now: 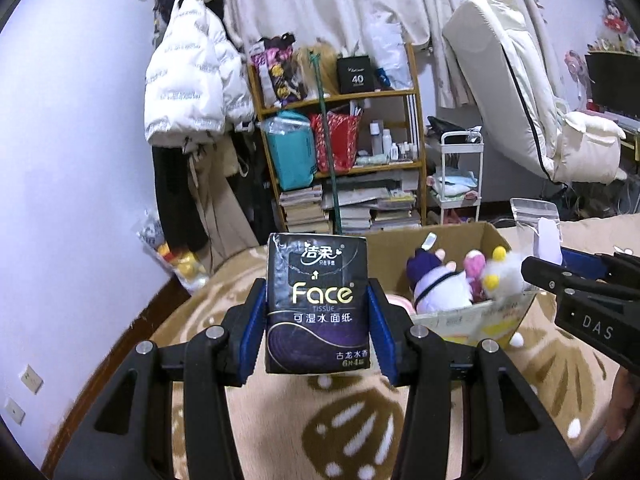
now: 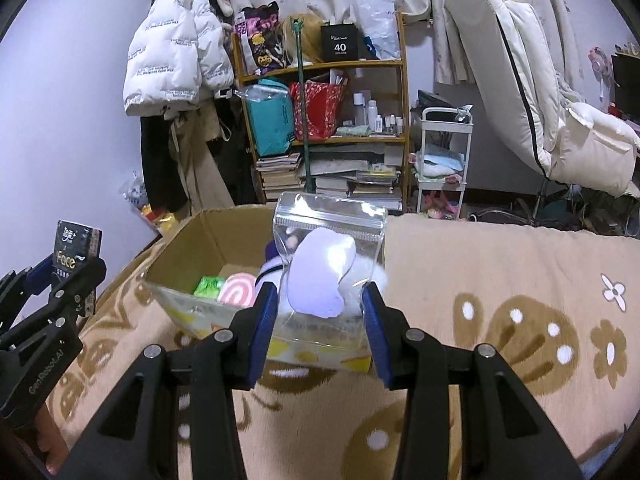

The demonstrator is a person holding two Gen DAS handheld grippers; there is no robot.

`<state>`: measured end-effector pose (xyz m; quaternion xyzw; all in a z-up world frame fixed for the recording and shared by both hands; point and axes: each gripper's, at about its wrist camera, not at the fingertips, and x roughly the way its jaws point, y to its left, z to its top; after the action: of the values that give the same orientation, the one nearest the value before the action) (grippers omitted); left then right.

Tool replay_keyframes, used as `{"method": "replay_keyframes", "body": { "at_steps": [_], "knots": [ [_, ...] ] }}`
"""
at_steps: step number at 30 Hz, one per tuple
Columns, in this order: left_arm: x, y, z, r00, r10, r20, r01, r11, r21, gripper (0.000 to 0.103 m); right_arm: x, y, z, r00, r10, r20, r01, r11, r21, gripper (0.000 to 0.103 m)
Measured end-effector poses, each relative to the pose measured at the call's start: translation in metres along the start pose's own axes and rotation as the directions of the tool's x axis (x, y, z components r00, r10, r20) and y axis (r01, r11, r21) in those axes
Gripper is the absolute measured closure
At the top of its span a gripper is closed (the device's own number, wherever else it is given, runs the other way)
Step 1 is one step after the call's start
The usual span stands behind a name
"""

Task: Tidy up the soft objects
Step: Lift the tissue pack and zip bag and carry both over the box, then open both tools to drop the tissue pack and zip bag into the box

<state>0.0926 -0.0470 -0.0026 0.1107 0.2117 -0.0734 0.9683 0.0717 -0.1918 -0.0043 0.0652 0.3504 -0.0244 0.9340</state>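
Tissue pack (image 1: pixel 317 304) upright, long axis vertical, pinched by left hand-held gripper (image 1: pixel 318 314), right hand-held gripper (image 2: pixel 322 332) pinching zip bag (image 2: pixel 329 276).

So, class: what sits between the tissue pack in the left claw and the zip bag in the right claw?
In the left wrist view, the cardboard box with plush toys lies between the tissue pack and the zip bag.

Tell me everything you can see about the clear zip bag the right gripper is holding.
The zip bag is a small clear plastic pouch with a press-seal strip near its top, glossy and slightly crumpled. Inside sits a pale purple soft pad. It stands upright, clamped at its lower sides between the blue pads of the right gripper, held in the air in front of the cardboard box. Nothing else appears to touch it.
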Motion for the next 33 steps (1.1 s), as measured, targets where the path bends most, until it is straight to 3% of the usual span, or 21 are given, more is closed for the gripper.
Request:
{"method": "replay_keyframes", "body": {
  "at_steps": [18, 33],
  "knots": [
    [0.051, -0.021, 0.018, 0.999, 0.006, 0.034, -0.007, 0.999, 0.049, 0.057, 0.037, 0.003, 0.023, 0.994, 0.046, 0.100, -0.042, 0.998, -0.038, 0.057],
    [0.085, -0.028, 0.005, 0.998, -0.049, -0.040, 0.051, 0.998, 0.048, 0.057, 0.062, -0.003, 0.018, 0.995, 0.088, 0.035, -0.087, 0.996, -0.035, 0.057]
  ]
}}
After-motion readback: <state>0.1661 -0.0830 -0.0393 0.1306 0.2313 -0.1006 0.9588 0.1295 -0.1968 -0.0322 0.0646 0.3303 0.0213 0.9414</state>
